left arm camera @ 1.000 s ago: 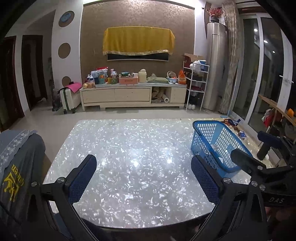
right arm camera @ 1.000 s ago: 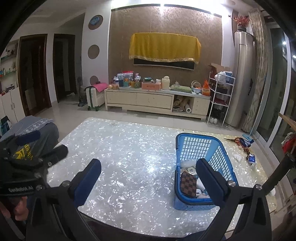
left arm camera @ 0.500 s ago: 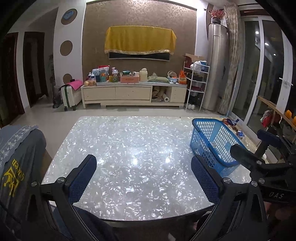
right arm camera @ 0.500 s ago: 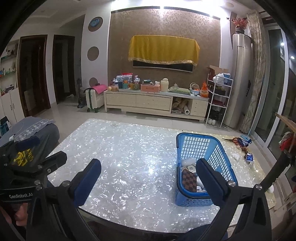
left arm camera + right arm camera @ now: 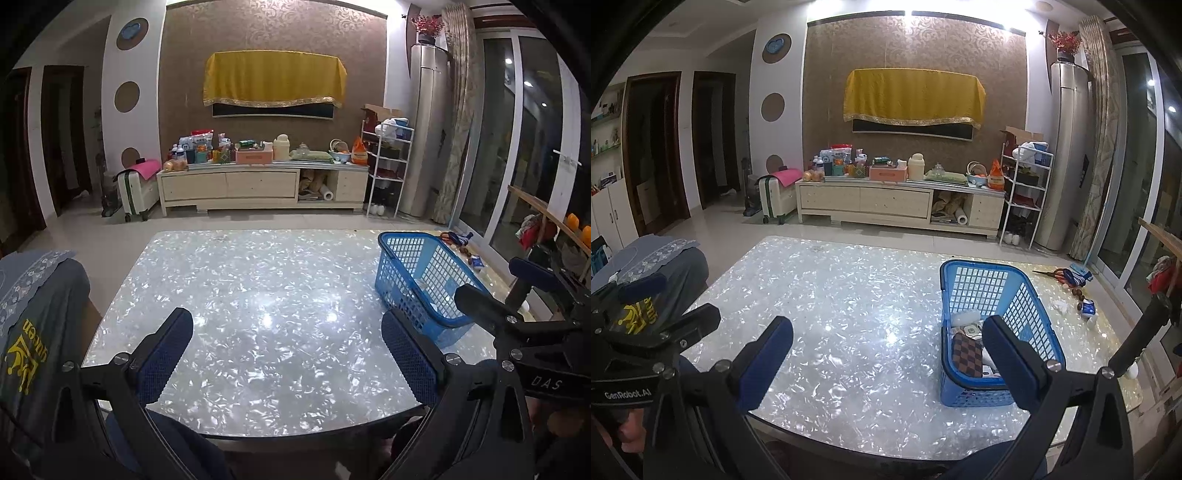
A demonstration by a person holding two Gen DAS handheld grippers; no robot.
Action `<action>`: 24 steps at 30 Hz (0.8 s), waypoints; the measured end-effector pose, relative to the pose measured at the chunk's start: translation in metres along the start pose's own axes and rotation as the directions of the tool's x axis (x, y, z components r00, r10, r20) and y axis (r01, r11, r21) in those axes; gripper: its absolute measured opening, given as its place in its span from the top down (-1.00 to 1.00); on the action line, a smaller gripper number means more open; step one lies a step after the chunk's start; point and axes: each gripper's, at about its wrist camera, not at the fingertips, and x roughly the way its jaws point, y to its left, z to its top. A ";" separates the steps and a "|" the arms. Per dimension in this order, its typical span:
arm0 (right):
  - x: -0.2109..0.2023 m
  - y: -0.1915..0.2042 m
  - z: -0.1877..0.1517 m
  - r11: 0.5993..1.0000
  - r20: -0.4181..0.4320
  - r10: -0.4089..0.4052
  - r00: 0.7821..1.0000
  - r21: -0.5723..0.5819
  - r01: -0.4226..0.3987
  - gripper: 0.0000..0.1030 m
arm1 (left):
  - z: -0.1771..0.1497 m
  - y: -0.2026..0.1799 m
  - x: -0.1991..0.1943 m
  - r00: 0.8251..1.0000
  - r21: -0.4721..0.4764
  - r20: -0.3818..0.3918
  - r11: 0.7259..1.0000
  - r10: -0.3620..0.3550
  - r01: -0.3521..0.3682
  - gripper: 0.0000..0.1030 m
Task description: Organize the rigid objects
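1. The blue plastic lattice basket (image 5: 997, 325) stands on the right side of the shimmering mother-of-pearl tabletop (image 5: 849, 314), close to the table's near edge. It already holds the rigid objects: a brown checkered flat case (image 5: 967, 354) leaning against the basket's near-left wall, a white box-like item (image 5: 966, 317) behind that case, and a few small pale pieces between them.

2. Judged by its open-grid walls, the basket is light and stiff but may flex under a pinch; the thick rolled rim looks the safest place to grip. The checkered case seems hard and flat, best taken across its thin edges. The white items look smooth and possibly slippery.

3. The right gripper (image 5: 886, 365), with both blue-padded fingers spread wide and nothing between them, hovers at the table's near edge, its right finger overlapping the basket's near end.

4. The left gripper (image 5: 288, 354) is likewise spread wide and empty, left of the basket, over bare tabletop.

5. The right gripper's finger hides much of the basket's contents. From the left wrist view the lattice wall blurs what lies inside. The small pieces cannot be identified.

6. Beyond the basket's right side, red-handled scissors (image 5: 1058, 275) and small oddments (image 5: 1086, 306) lie on the table, too small to name.
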 end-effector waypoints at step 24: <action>0.000 -0.001 0.002 1.000 -0.009 0.001 1.000 0.008 -0.001 -0.99 | 0.000 0.003 -0.001 1.000 0.000 -0.004 1.000 -0.005 0.005 -0.99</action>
